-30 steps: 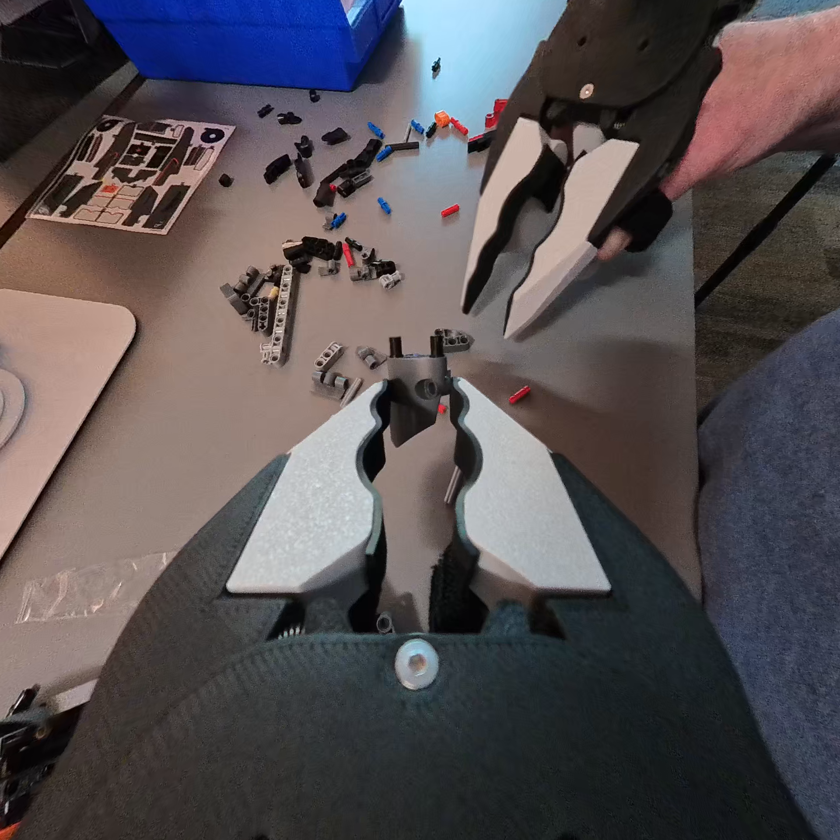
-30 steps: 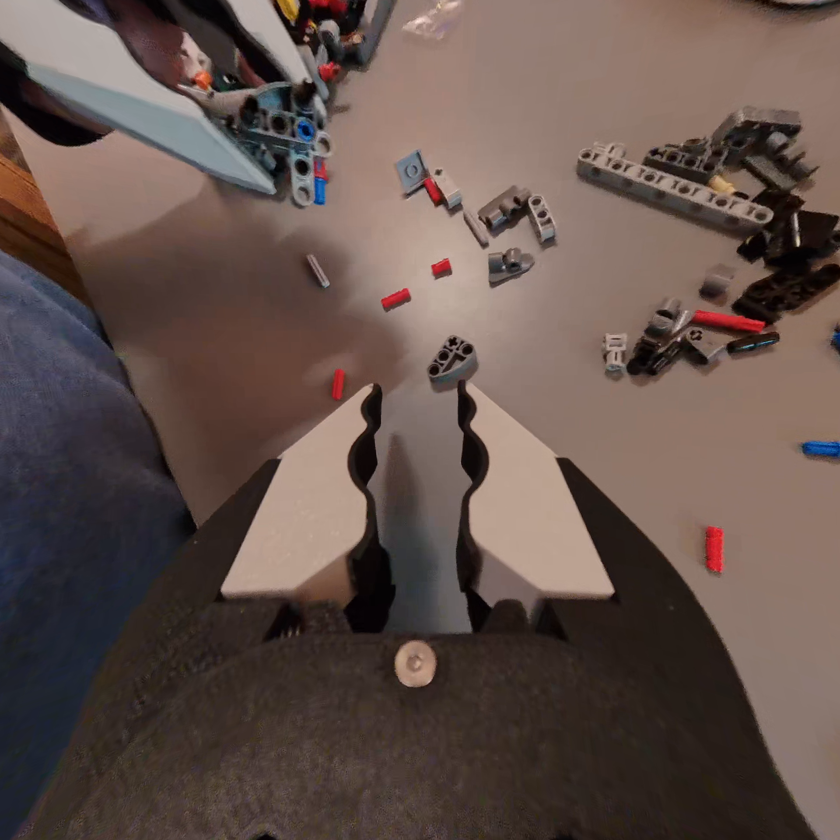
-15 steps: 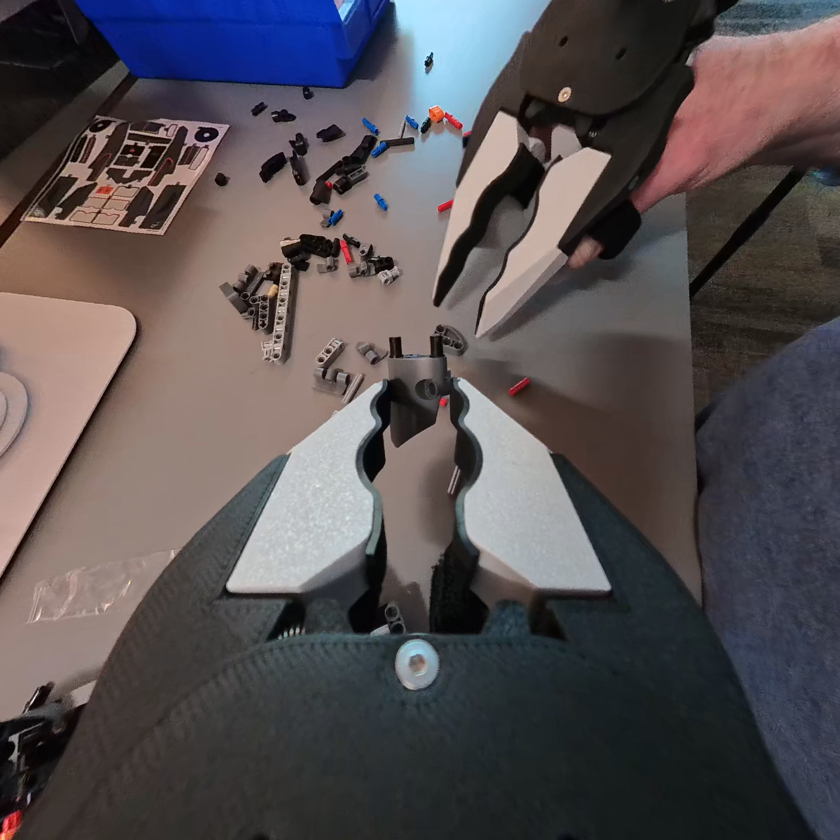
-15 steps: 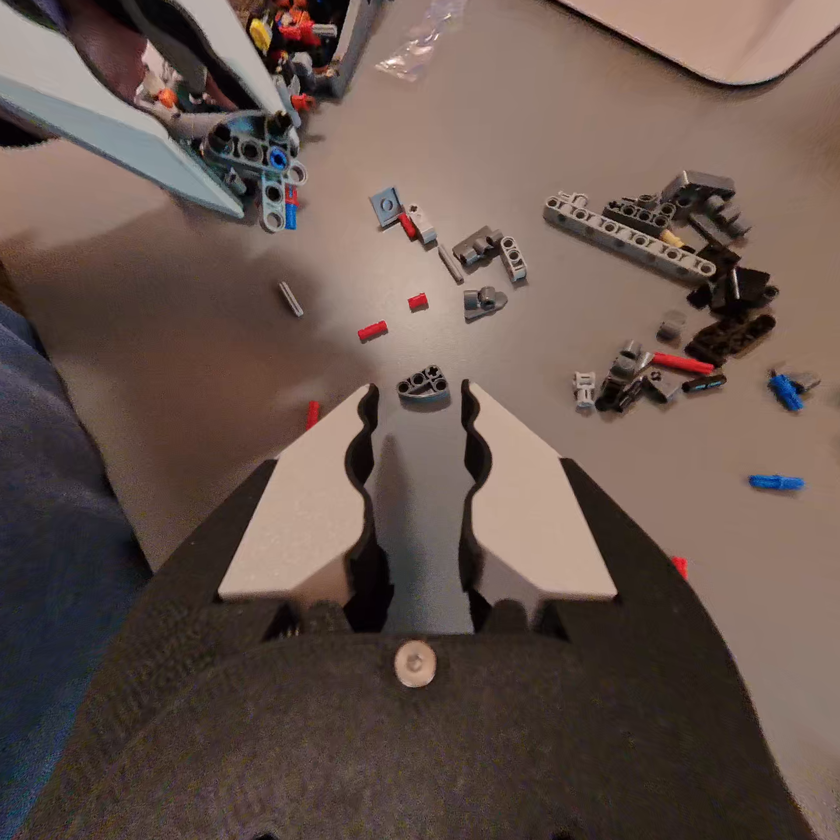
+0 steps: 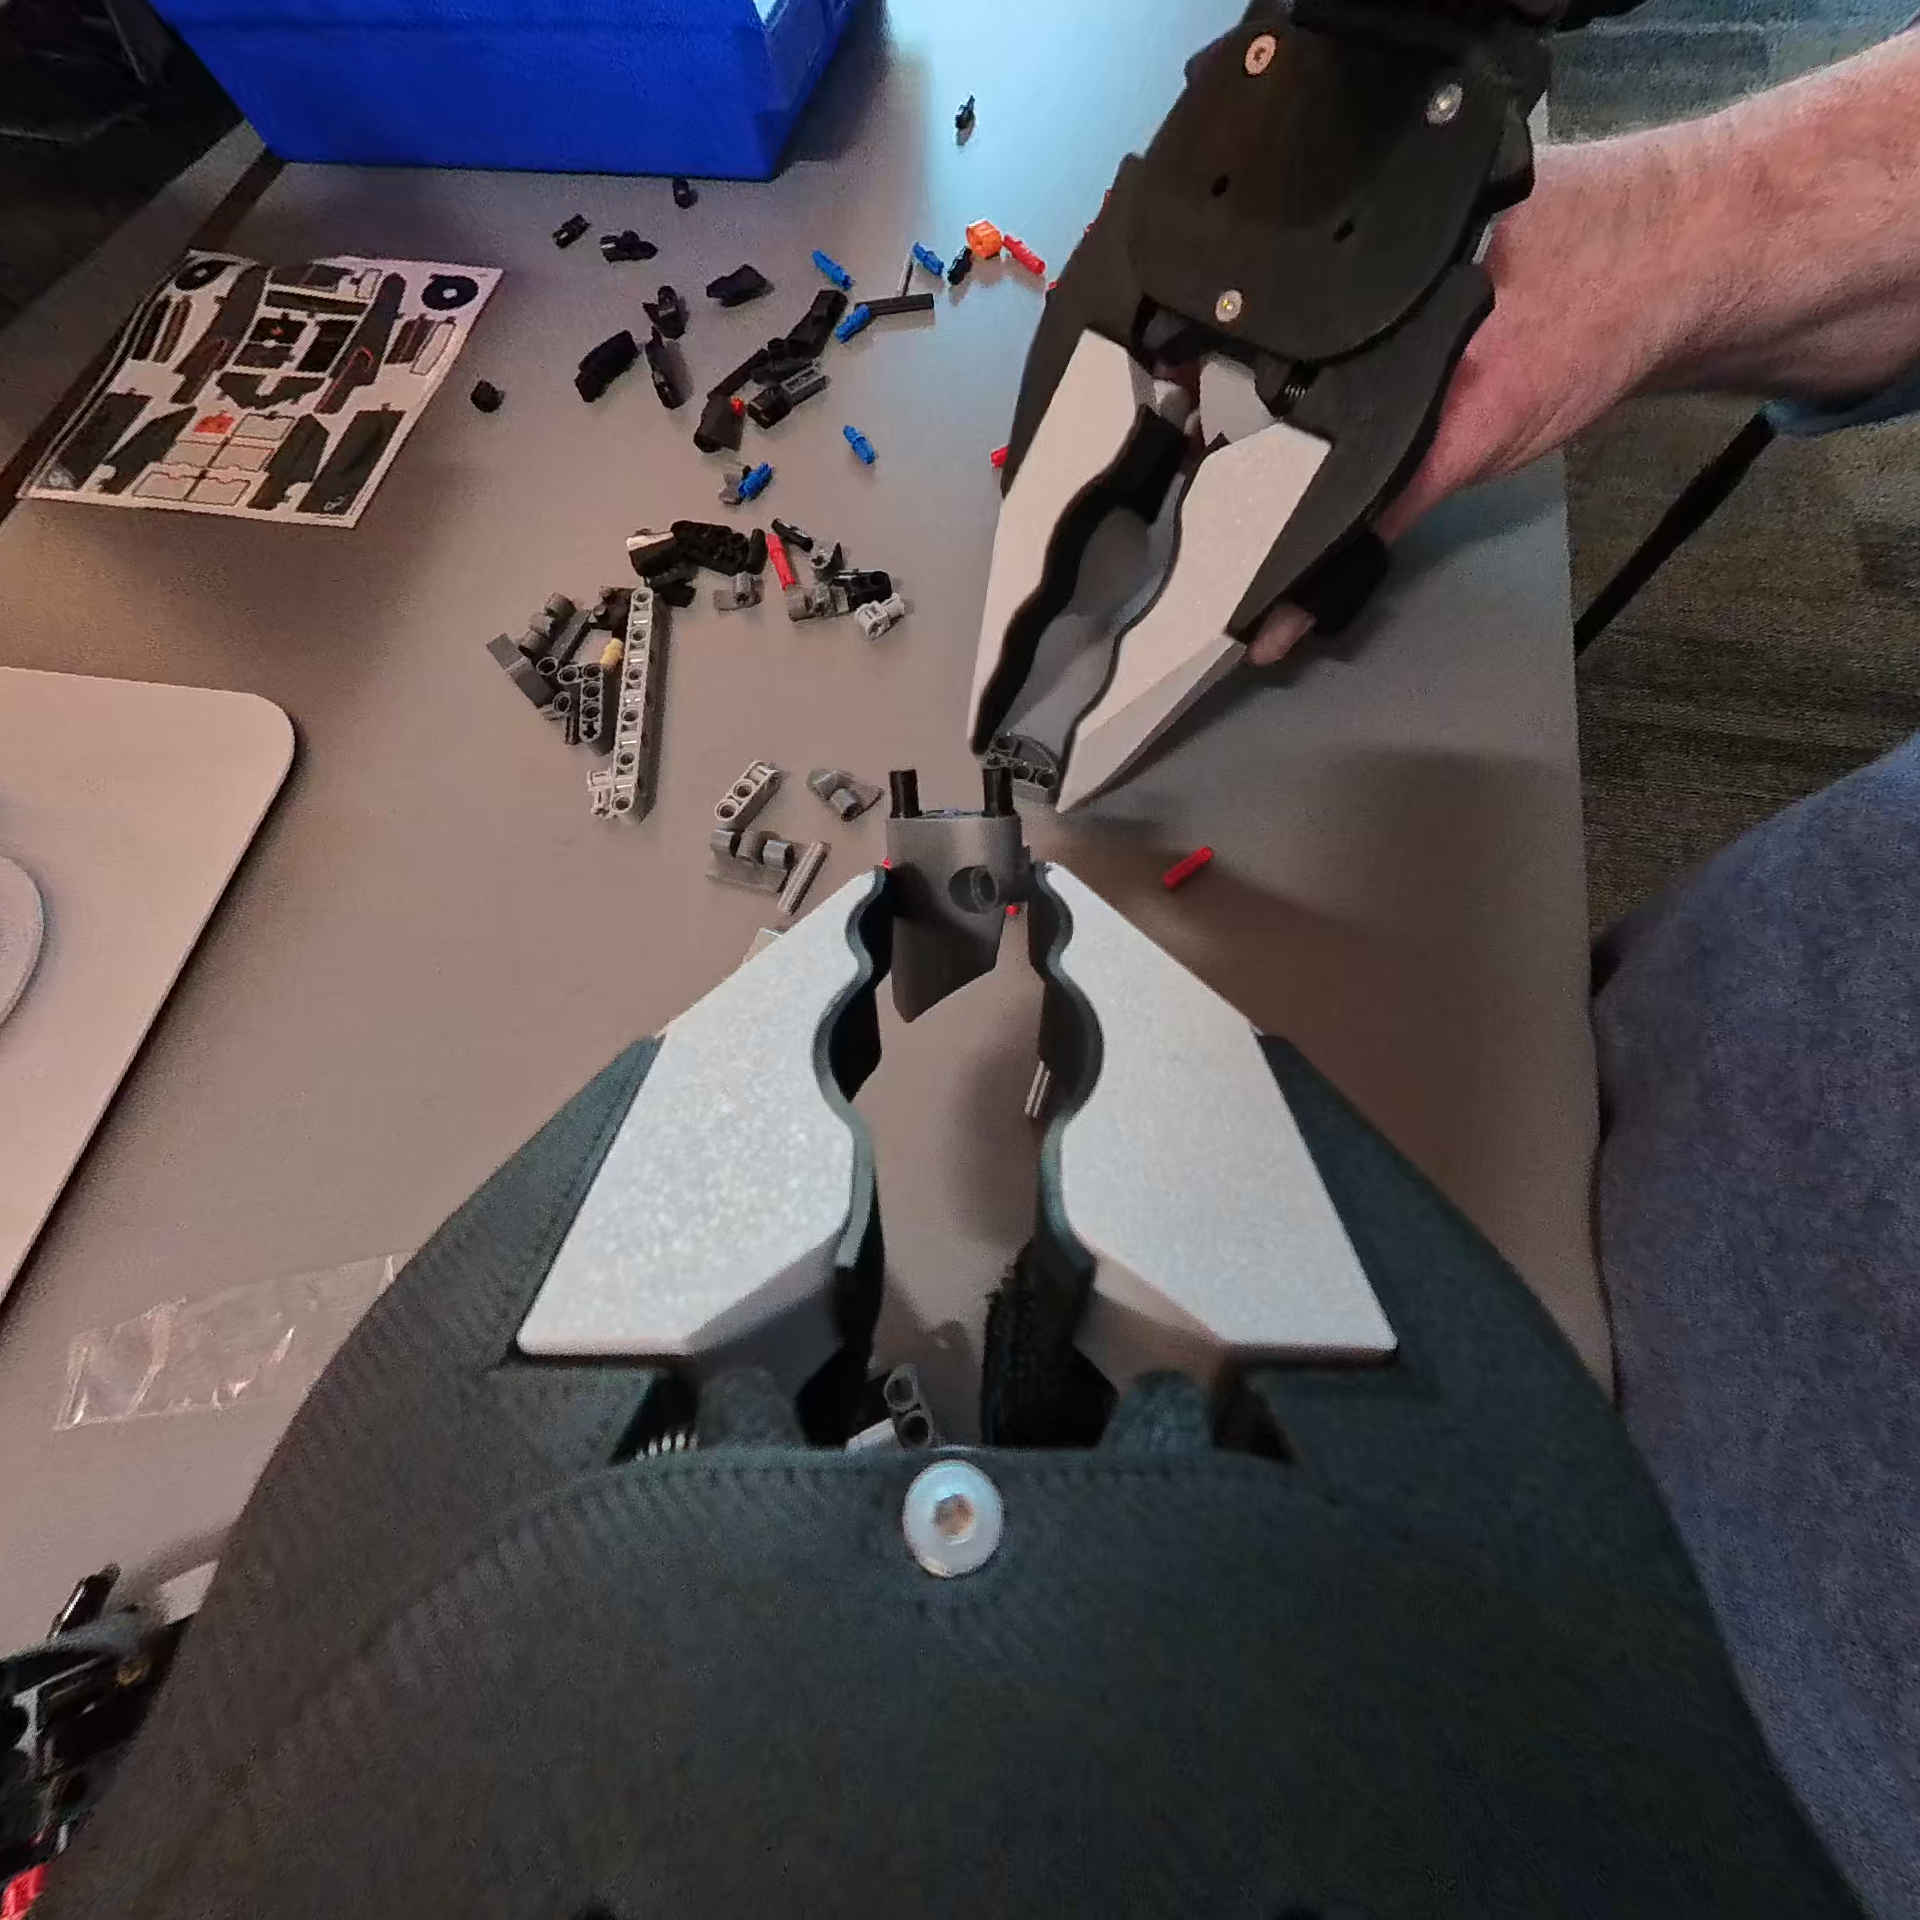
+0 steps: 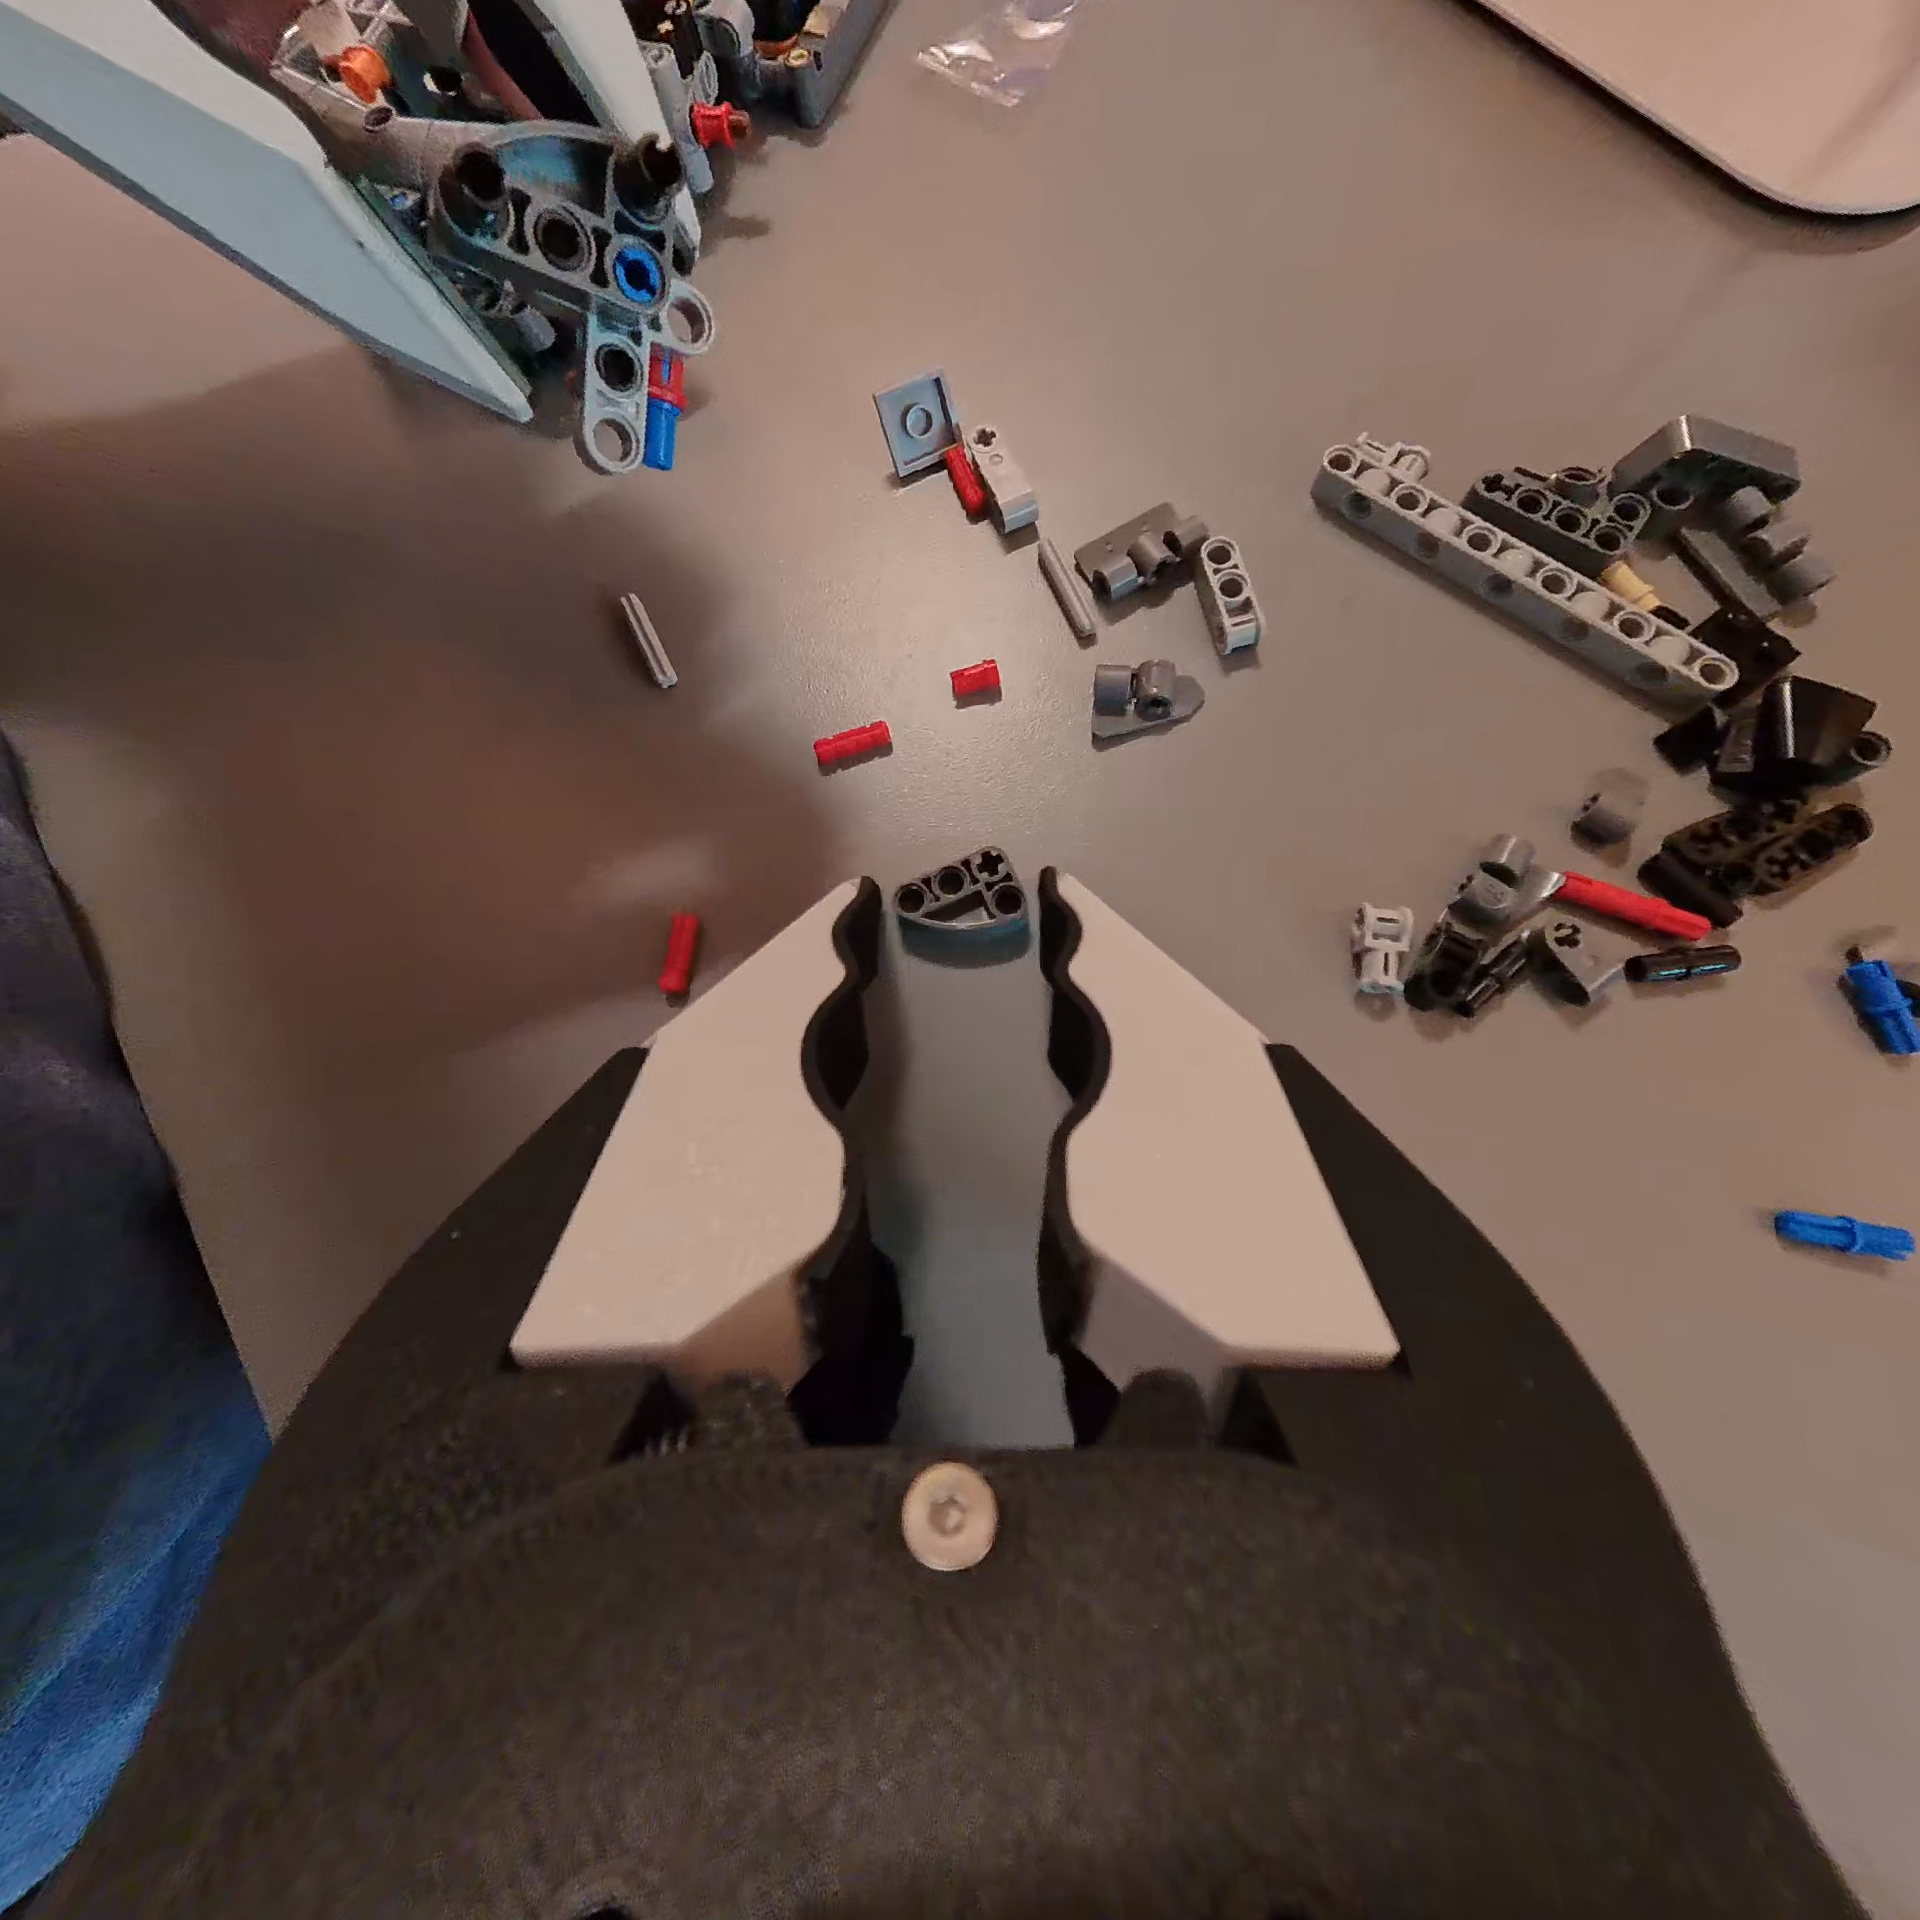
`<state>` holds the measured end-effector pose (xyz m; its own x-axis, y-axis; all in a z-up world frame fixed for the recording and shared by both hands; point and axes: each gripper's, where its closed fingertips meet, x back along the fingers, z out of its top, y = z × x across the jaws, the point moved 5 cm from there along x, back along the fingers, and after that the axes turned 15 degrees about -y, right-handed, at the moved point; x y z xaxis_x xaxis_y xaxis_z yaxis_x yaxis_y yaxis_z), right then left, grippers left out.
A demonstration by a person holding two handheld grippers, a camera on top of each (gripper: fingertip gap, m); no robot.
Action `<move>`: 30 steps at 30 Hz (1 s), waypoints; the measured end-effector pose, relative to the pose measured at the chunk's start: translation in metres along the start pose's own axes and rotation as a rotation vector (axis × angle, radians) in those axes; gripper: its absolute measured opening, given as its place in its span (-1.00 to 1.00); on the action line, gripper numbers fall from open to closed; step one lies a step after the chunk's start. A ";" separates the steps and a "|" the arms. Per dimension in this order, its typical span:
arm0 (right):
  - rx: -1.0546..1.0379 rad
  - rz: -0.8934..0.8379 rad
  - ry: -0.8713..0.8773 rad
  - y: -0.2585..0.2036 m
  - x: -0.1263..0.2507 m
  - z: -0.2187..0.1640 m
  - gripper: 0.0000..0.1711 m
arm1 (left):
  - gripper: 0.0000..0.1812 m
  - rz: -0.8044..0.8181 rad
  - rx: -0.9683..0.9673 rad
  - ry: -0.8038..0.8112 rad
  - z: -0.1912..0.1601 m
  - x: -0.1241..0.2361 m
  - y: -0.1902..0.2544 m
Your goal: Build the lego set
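Observation:
My left gripper (image 5: 956, 883) is shut on a dark grey lego assembly (image 5: 940, 935) with two black pins on top, held above the grey table (image 5: 416, 1039). The assembly also shows in the right wrist view (image 6: 561, 239), top left, with a light grey beam and a blue pin hanging from it. My right gripper (image 6: 954, 894) is open, tips down at the table. Its jaws straddle a small dark grey quarter-round piece (image 6: 961, 904) lying flat. In the left wrist view the right gripper (image 5: 1023, 774) is just beyond the assembly, held by a hand.
Loose pieces lie scattered: a long light grey beam (image 6: 1507, 571), red pins (image 6: 852, 746), blue pins (image 6: 1844, 1236), black parts (image 5: 758, 364). A blue bin (image 5: 499, 73), a sticker sheet (image 5: 260, 384) and a light grey mat (image 5: 104, 883) are on the left. The table edge and a leg (image 5: 1766, 1247) are to the right. Spacing between my two grippers at the tips: around 9 cm.
My right gripper has come down and toward the left gripper, and its tips now straddle the quarter-round piece. Its jaw gap is unchanged. The left gripper has held the assembly still.

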<state>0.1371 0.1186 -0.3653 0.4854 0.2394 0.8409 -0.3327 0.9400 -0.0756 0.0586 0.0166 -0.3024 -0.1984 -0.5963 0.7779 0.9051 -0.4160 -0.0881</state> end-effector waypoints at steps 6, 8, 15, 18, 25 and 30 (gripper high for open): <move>0.063 0.012 -0.013 -0.001 -0.001 0.000 -0.71 | -0.73 -0.007 -0.002 0.000 0.002 -0.002 0.001; 0.085 0.022 -0.017 0.000 0.000 -0.001 -0.73 | -0.73 -0.008 -0.005 -0.001 0.002 -0.002 0.001; 0.019 0.127 0.077 0.002 0.011 0.007 -0.73 | -0.73 0.015 0.000 -0.009 0.004 -0.004 0.002; -0.055 0.212 0.185 -0.001 0.023 0.017 -0.74 | -0.73 0.014 0.018 -0.011 0.005 -0.007 0.005; -0.210 0.438 0.391 -0.012 0.047 0.031 -0.74 | -0.73 0.015 0.032 0.004 0.010 -0.018 0.020; -0.305 0.552 0.477 -0.010 0.056 0.031 -0.74 | -0.73 0.036 0.022 0.027 0.018 -0.019 0.022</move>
<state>0.1422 0.1155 -0.3010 0.6318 0.7042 0.3240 -0.4234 0.6637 -0.6167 0.0891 0.0314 -0.3078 -0.1748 -0.6291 0.7574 0.9199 -0.3786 -0.1021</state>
